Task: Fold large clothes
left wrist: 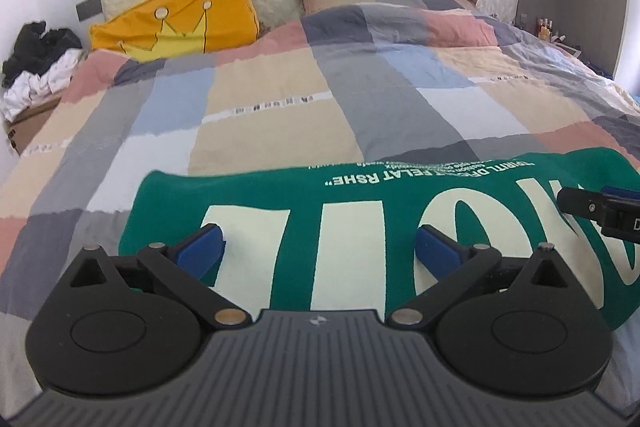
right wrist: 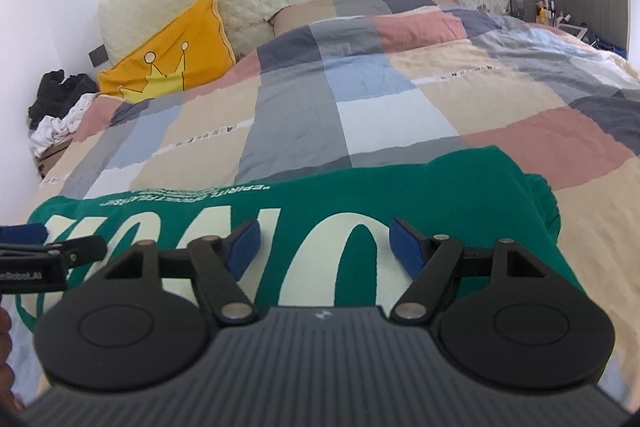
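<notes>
While both grippers' jaws gape, the green garment (left wrist: 360, 211) lies beneath, ungripped.

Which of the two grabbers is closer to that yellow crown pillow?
Left. The left gripper hovers over the end of the green shirt on the side of the yellow pillow. The right gripper is over the shirt's opposite end, farther away.

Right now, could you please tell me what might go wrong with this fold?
1. Both claws, left claw and right claw, hover open over the green shirt, so nothing holds its fold.
2. The checked duvet beneath is soft; a low pinch may catch it too.
</notes>
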